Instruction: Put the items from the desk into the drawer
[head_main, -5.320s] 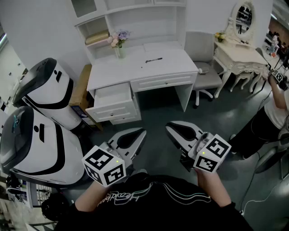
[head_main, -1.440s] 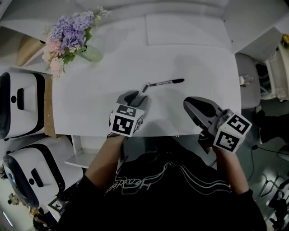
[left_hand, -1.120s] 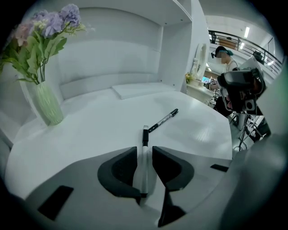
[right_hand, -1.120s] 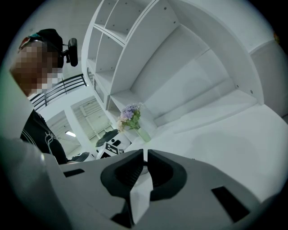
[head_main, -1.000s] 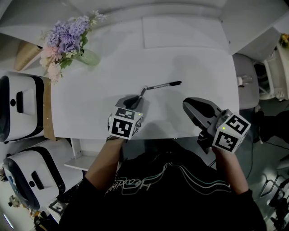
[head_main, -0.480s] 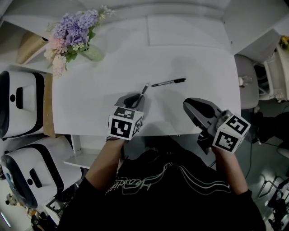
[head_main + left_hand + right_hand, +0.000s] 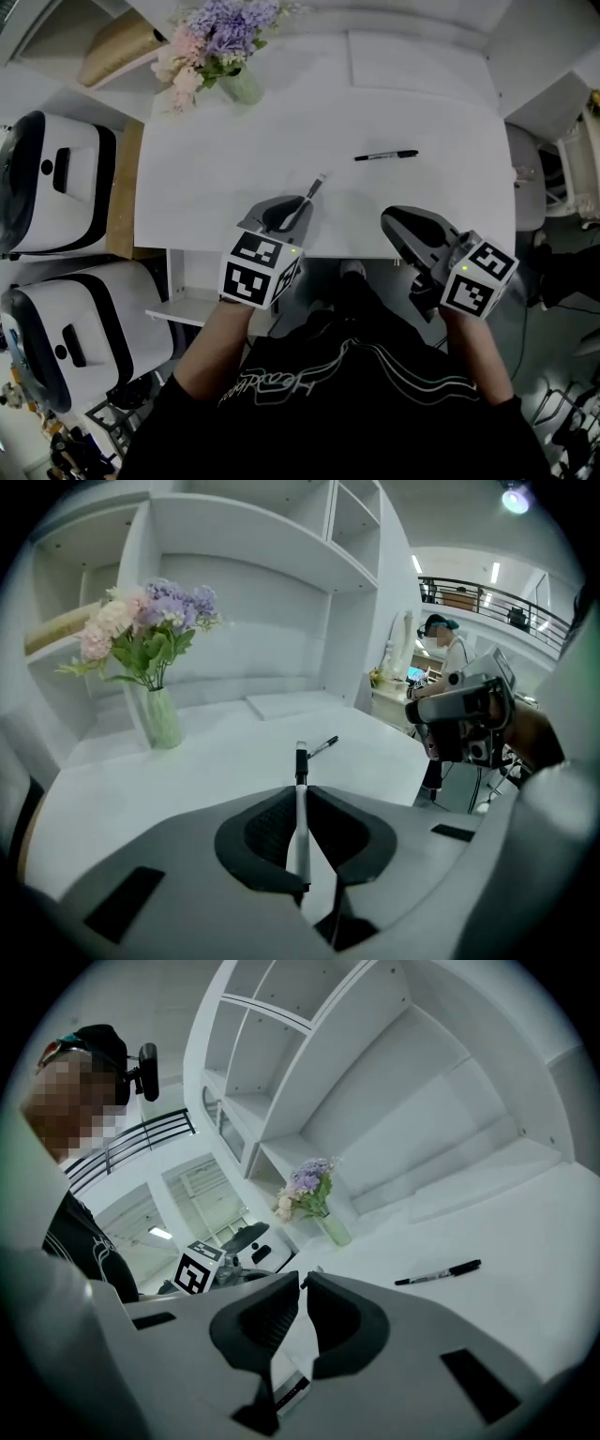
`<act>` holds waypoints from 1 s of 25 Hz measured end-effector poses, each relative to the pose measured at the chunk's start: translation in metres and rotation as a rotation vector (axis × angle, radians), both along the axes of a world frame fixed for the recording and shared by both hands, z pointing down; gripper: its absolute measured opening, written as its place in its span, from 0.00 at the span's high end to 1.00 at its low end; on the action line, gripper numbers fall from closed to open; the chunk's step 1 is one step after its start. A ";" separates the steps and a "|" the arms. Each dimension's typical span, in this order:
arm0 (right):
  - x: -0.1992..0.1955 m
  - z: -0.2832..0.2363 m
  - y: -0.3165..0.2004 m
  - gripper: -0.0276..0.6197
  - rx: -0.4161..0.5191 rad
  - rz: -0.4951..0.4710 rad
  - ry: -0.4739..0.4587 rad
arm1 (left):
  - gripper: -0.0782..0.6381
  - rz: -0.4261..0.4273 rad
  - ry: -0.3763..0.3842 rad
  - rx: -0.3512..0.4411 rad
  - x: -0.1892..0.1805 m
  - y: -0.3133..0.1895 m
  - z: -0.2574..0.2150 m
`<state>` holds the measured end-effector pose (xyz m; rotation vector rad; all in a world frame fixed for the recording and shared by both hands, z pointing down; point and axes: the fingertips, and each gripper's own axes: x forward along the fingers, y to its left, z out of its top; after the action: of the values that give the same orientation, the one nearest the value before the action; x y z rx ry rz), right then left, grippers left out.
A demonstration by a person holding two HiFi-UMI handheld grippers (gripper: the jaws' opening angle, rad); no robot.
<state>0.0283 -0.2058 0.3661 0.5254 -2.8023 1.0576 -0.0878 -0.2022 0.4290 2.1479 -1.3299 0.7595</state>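
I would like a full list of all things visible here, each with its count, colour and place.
desk: one, white, under both grippers
marker: one, black, lying on the desk, right of centre
pen: one, pale with a dark band, between the left gripper's jaws
vase of flowers: one, purple and pink blooms, far left part of the desk
machines: two, white and black, on the floor left of the desk
chair: one, grey, right of the desk
left gripper: one, grey, shut on the pen, over the desk's near edge
right gripper: one, grey, jaws together with nothing between, at the desk's near right edge
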 end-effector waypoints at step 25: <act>-0.098 0.022 0.175 0.87 -0.029 -0.091 0.047 | 0.82 0.099 -0.095 0.021 -0.127 0.202 0.036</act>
<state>-0.0698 -0.0305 0.3878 0.4097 -2.7374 1.0528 -0.2147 0.0002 0.4652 2.2335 -1.2911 0.9001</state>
